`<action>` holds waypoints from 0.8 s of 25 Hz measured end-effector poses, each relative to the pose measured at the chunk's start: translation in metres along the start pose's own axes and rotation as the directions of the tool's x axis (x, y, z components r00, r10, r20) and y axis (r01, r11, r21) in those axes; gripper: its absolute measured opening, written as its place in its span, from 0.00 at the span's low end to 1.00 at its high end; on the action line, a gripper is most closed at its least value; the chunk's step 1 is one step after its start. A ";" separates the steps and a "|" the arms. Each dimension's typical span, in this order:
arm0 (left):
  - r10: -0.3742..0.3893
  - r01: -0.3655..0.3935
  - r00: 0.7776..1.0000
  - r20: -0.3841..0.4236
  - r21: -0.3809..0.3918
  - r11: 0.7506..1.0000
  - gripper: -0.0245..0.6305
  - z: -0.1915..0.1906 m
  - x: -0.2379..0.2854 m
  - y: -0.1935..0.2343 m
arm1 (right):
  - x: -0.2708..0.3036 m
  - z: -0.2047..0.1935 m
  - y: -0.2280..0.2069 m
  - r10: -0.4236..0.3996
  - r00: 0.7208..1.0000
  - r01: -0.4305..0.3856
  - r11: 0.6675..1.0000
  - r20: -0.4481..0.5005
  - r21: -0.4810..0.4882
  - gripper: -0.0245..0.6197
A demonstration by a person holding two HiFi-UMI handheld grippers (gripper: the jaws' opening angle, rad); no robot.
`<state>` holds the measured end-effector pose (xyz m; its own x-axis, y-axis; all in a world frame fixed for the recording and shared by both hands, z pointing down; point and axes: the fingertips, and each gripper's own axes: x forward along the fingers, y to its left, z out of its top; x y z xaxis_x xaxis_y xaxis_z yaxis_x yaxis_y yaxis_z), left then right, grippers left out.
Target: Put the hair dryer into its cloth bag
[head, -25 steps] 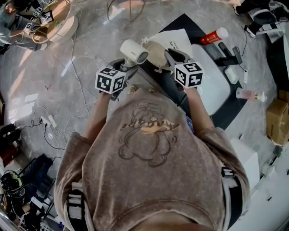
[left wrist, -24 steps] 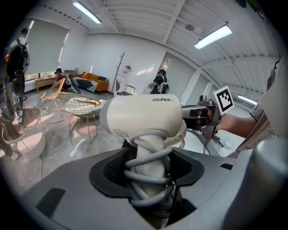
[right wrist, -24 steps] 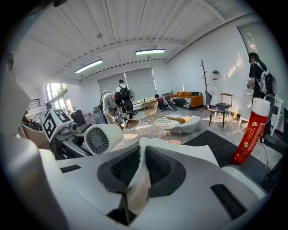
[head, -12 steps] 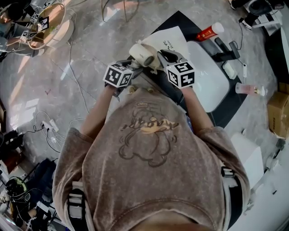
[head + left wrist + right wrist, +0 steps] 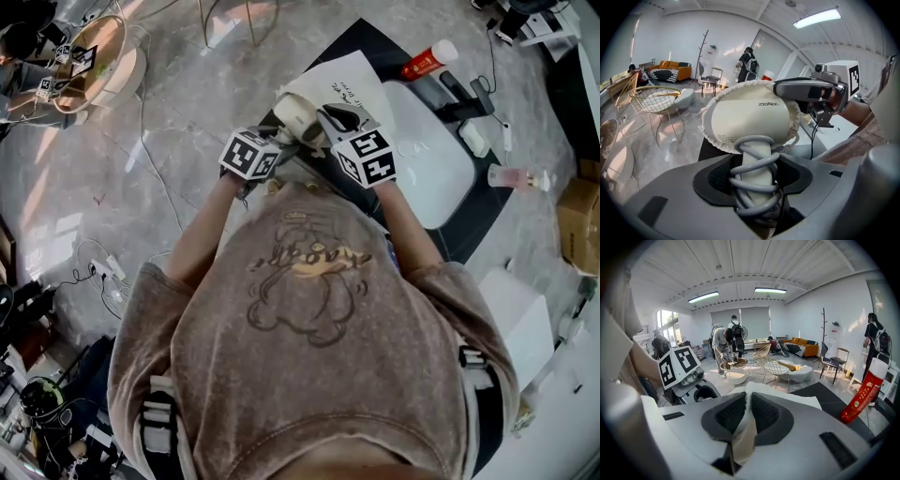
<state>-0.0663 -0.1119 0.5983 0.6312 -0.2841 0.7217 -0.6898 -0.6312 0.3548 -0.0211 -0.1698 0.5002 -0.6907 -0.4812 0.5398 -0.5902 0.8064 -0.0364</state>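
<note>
- Pressing the dryer [image 5: 294,114] further right than a second ago, now tight against the bag [image 5: 345,84], with the left gripper [image 5: 277,139] lower and closer to the right gripper [image 5: 330,120].
- Gripping the dryer's handle, with the cord [image 5: 754,187] coiled round it, between the left jaws, which are standing wide on it.
- Ringing the dryer's head with the bag's gathered rim in the left gripper view, so the head is sitting in the mouth while the handle is sticking out towards the camera.
- Pinching a fold of bag cloth between the right jaws, which are standing nearly together.
- Hanging together in front of the person's chest in the head view, over the near edge of a black mat [image 5: 382,39].
- Lying well off to the right on that mat: a red bottle [image 5: 429,58].
</note>
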 end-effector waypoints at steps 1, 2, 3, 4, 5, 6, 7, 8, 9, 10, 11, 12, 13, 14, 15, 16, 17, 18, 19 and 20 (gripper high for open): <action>-0.007 0.007 1.000 -0.003 0.004 1.000 0.43 0.001 0.002 0.000 | 0.000 0.001 0.002 0.008 1.000 -0.008 1.000 0.002 -0.007 0.11; -0.014 0.014 1.000 -0.004 0.006 1.000 0.43 0.003 0.005 -0.001 | 0.001 0.001 0.004 0.016 1.000 -0.016 1.000 0.003 -0.014 0.11; -0.017 0.017 1.000 -0.005 0.009 1.000 0.43 0.005 0.007 -0.001 | 0.001 0.001 0.006 0.024 1.000 -0.024 0.999 0.004 -0.022 0.11; -0.018 0.018 1.000 -0.008 0.014 1.000 0.43 0.007 0.009 -0.001 | 0.001 0.001 0.008 0.031 1.000 -0.031 0.999 0.003 -0.032 0.11; -0.019 0.019 1.000 -0.012 0.020 1.000 0.43 0.009 0.010 0.000 | 0.000 0.001 0.011 0.037 0.999 -0.037 0.998 0.000 -0.044 0.11; -0.019 0.020 1.000 -0.019 0.026 0.999 0.43 0.011 0.011 0.000 | 0.000 0.000 0.013 0.041 0.999 -0.041 0.998 -0.004 -0.056 0.11; -0.019 0.019 0.999 -0.027 0.032 0.999 0.43 0.012 0.012 0.001 | 0.000 -0.001 0.015 0.044 0.999 -0.045 0.997 -0.009 -0.067 0.11; -0.017 0.019 0.999 -0.033 0.038 0.999 0.43 0.013 0.013 0.002 | -0.001 -0.002 0.016 0.047 0.999 -0.048 0.996 -0.014 -0.077 0.11; -0.017 0.018 0.999 -0.036 0.043 0.999 0.43 0.014 0.014 0.003 | -0.001 -0.003 0.018 0.051 0.999 -0.052 0.995 -0.019 -0.084 0.11; -0.017 0.018 0.999 -0.039 0.046 0.999 0.43 0.016 0.016 0.004 | 0.000 -0.004 0.019 0.053 0.998 -0.055 0.995 -0.021 -0.088 0.11; -0.017 0.019 0.999 -0.042 0.048 0.999 0.43 0.017 0.018 0.005 | 0.000 -0.005 0.020 0.056 0.998 -0.058 0.994 -0.022 -0.090 0.11; -0.017 0.019 0.999 -0.046 0.048 0.999 0.43 0.019 0.020 0.006 | 0.000 -0.005 0.021 0.058 0.998 -0.059 0.994 -0.024 -0.090 0.11; -0.019 0.021 0.999 -0.050 0.048 0.999 0.43 0.020 0.023 0.007 | 0.001 -0.006 0.022 0.058 0.998 -0.060 0.994 -0.028 -0.087 0.11; -0.021 0.023 0.998 -0.054 0.047 0.999 0.43 0.021 0.025 0.007 | 0.001 -0.007 0.022 0.057 0.998 -0.059 0.995 -0.032 -0.085 0.11; -0.021 0.024 0.998 -0.057 0.048 0.999 0.43 0.022 0.028 0.007 | 0.001 -0.008 0.023 0.054 0.998 -0.057 0.995 -0.035 -0.082 0.11; -0.018 0.021 0.998 -0.060 0.050 0.999 0.44 0.023 0.030 0.007 | 0.001 -0.009 0.023 0.053 0.998 -0.056 0.995 -0.038 -0.079 0.11; -0.011 0.014 0.998 -0.061 0.054 0.998 0.44 0.024 0.033 0.008 | 0.001 -0.011 0.023 0.052 0.998 -0.055 0.996 -0.040 -0.076 0.11; -0.002 0.006 0.998 -0.062 0.061 0.998 0.44 0.025 0.036 0.010 | 0.001 -0.012 0.023 0.051 0.998 -0.054 0.996 -0.042 -0.072 0.11; 0.009 -0.004 0.998 -0.062 0.068 0.998 0.44 0.026 0.039 0.011 | 0.001 -0.014 0.023 0.049 0.998 -0.052 0.996 -0.043 -0.069 0.11; 0.020 -0.015 0.998 -0.064 0.075 0.997 0.44 0.026 0.042 0.013 | 0.001 -0.016 0.023 0.046 0.998 -0.049 0.997 -0.044 -0.065 0.11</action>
<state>-0.0397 -0.1513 0.6179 0.5932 -0.2498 0.7653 -0.6707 -0.6791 0.2983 -0.0293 -0.1464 0.5131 -0.6982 -0.4279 0.5739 -0.5274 0.8496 -0.0083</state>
